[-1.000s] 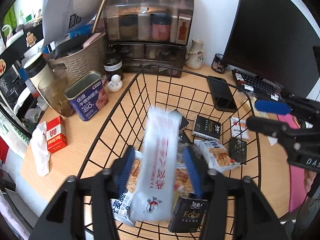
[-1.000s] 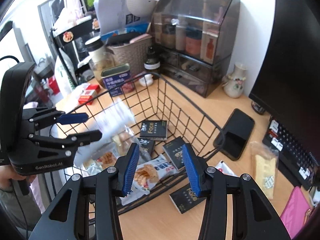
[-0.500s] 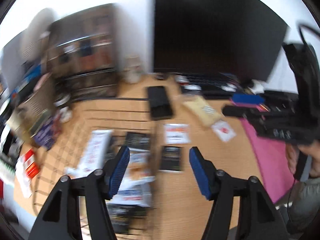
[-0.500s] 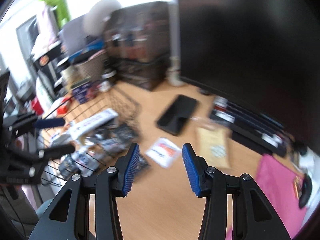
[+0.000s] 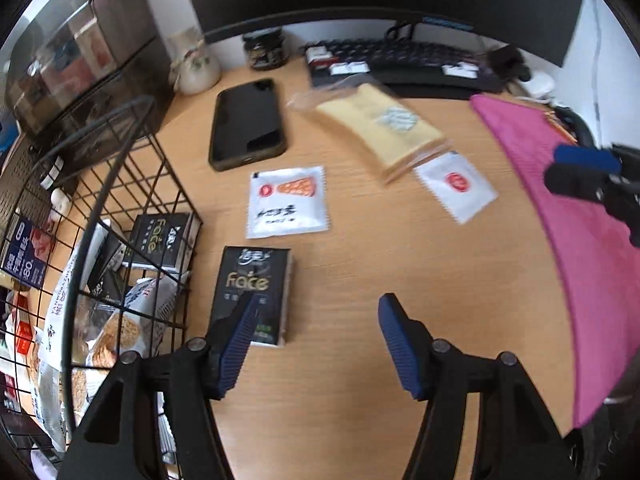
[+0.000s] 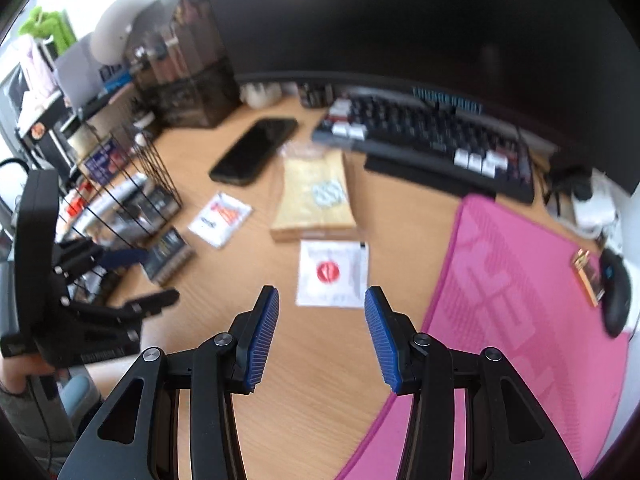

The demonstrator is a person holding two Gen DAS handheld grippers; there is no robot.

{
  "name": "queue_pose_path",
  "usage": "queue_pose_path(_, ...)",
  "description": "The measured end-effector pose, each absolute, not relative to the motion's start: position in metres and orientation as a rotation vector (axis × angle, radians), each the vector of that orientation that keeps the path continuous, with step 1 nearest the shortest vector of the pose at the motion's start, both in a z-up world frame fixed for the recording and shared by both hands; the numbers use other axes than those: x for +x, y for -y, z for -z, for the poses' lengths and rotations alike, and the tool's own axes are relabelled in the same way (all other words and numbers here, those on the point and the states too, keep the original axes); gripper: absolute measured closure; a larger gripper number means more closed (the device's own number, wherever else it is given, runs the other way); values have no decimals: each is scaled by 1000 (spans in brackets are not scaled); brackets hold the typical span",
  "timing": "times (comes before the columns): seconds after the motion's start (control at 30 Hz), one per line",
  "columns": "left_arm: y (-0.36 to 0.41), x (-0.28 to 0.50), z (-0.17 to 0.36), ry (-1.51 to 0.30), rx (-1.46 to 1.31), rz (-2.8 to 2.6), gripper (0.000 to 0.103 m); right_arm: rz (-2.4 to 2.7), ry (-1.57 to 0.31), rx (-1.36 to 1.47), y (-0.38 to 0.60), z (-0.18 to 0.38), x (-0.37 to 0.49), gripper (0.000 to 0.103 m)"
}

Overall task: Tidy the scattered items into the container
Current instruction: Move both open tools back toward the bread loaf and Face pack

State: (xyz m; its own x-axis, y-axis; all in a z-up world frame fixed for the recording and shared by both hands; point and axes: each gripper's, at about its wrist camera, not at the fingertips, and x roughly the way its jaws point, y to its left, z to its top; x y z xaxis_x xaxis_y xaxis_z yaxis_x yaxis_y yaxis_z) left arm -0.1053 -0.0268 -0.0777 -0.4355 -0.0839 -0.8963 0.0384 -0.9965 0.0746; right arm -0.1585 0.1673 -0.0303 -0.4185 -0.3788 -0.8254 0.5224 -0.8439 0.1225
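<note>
A black wire basket [image 5: 120,168] at the left holds several snack packs and black boxes. Outside it on the wooden desk lie a black "Face" pack [image 5: 252,288], a white sachet with an orange print [image 5: 286,202], a white sachet with a red dot [image 5: 456,186] and a bagged yellow slab [image 5: 380,128]. My left gripper [image 5: 316,340] is open and empty, its left finger over the Face pack. My right gripper [image 6: 322,332] is open and empty, just short of the red-dot sachet [image 6: 332,272]. The basket [image 6: 148,184] shows at the left of the right wrist view.
A black phone [image 5: 246,124] lies by the basket. A keyboard [image 6: 424,140] and a dark monitor [image 6: 400,20] stand at the back. A pink mat [image 6: 520,300] with a mouse [image 6: 616,292] covers the right. A dark organiser [image 5: 80,64] stands back left.
The long white pack that was between my left fingers now lies in the basket. Both grippers have swung right, away from the basket, and now face the loose items on the desk.
</note>
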Motion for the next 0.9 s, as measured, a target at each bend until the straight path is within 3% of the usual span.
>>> queue_pose_path(0.33, 35, -113, 95, -20, 1676, 2627, 35, 2252, -189, 1256, -167, 39, -162, 57)
queue_pose_path(0.63, -13, -114, 85, -83, 1771, 2777, 35, 2280, -173, 1248, -184, 30, -153, 57)
queue_pose_path(0.9, 27, -112, 70, -84, 1603, 2625, 35, 2274, -179, 1250, -185, 31, -152, 57)
